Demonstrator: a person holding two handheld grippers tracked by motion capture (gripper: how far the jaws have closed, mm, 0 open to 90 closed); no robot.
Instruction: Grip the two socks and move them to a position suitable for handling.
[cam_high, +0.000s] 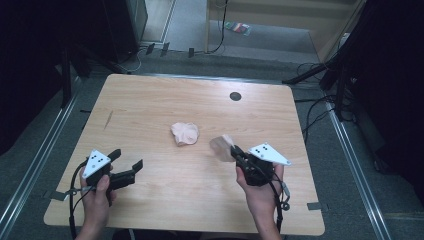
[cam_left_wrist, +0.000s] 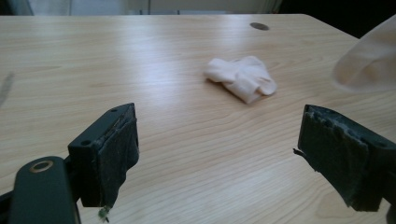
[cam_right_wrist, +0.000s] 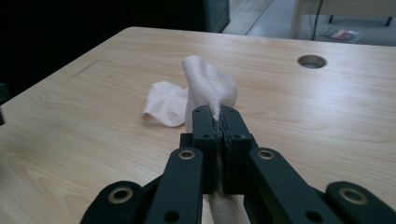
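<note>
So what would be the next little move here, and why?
Probably bring the open left tongs toward the sock on the table. The right tongs are already shut on the other sock, while that one lies loose at mid-table.

Smooth wood table, cloth socks

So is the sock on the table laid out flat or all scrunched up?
Scrunched up. The sock on the table sits in a small bunched lump with folds, not stretched out flat.
</note>
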